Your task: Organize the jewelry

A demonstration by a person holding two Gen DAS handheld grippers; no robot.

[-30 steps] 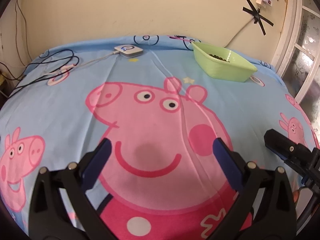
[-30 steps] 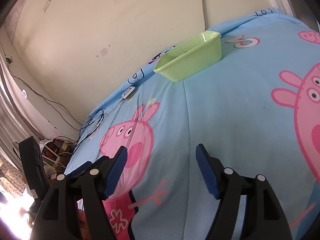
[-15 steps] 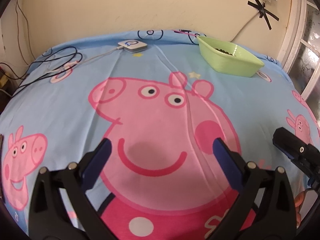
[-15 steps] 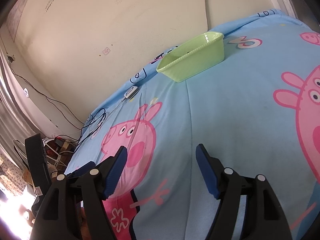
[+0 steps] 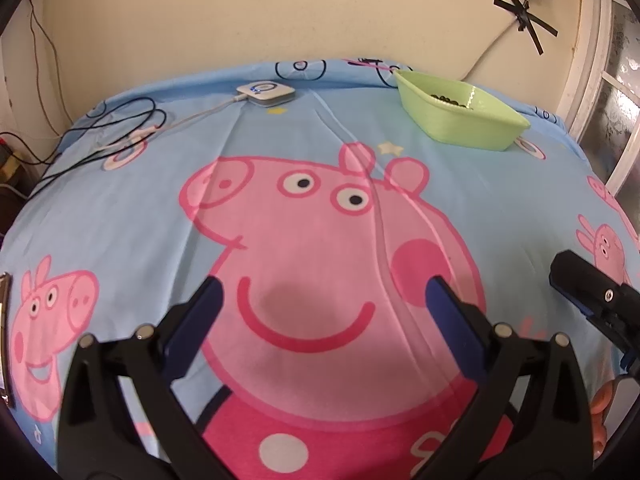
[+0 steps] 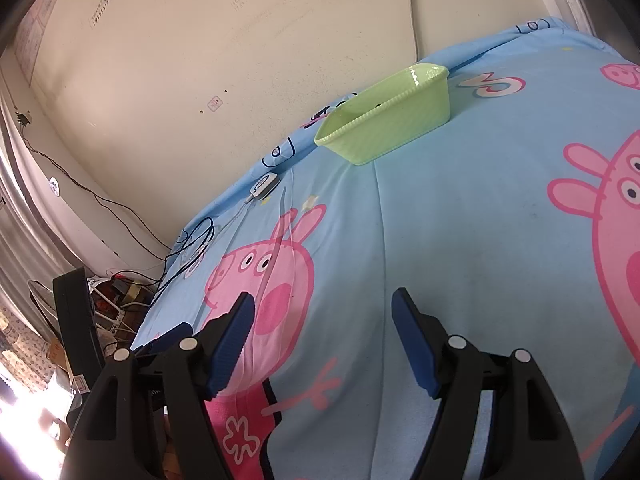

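Note:
A light green plastic tray (image 5: 460,114) sits at the far right of the blue Peppa Pig sheet (image 5: 120,208), with dark beads (image 5: 448,100) inside it. It also shows in the right wrist view (image 6: 384,120), where its contents are hidden by its wall. My left gripper (image 5: 324,292) is open and empty, low over the big pig print. My right gripper (image 6: 322,304) is open and empty, well short of the tray. The right gripper's black and blue finger (image 5: 580,284) shows at the right edge of the left wrist view.
A white charger puck (image 5: 266,92) with a cable lies near the far edge, with black cables (image 5: 120,124) looped at the far left. The beige wall (image 5: 280,16) stands behind. A window frame (image 5: 600,80) is on the right. Clutter and a dark chair (image 6: 76,320) stand off the bed's left side.
Both grippers have drawn back slightly and stayed open; the tray and the puck look a little farther off and lower in the left wrist view. Nothing on the sheet has moved.

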